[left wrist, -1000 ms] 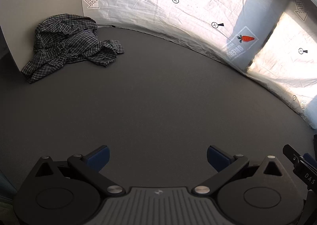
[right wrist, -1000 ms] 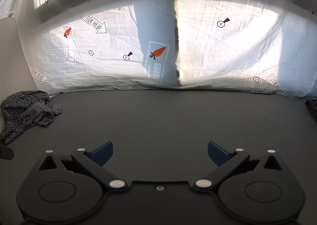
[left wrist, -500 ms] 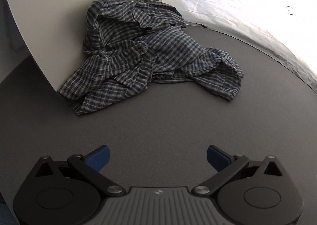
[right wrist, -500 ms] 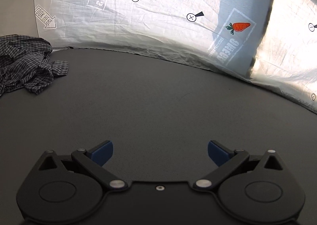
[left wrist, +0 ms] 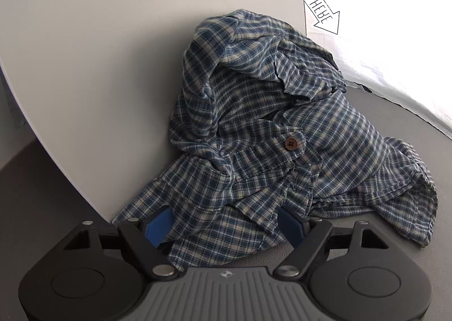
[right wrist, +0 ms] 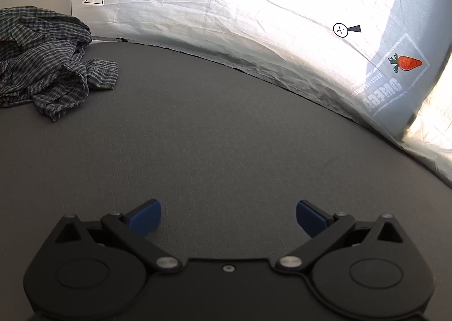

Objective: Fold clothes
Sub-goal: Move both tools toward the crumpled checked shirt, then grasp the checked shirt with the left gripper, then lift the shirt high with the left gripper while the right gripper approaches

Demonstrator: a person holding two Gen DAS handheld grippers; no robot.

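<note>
A crumpled blue-and-white plaid shirt (left wrist: 268,137) with a brown button lies heaped on the grey table against a white board. My left gripper (left wrist: 226,225) is open, its blue pads on either side of the shirt's near edge, with cloth lying between them. In the right wrist view the same shirt (right wrist: 48,64) sits far off at the upper left. My right gripper (right wrist: 228,216) is open and empty above bare table, well away from the shirt.
A white board (left wrist: 113,52) stands upright behind the shirt on the left. A white printed sheet (right wrist: 254,24) with arrows, crosses and a carrot hangs along the table's (right wrist: 226,137) back edge.
My left gripper has moved forward to the shirt, whose near edge now lies between its pads. My right gripper has moved towards the shirt, which shows larger at upper left.
</note>
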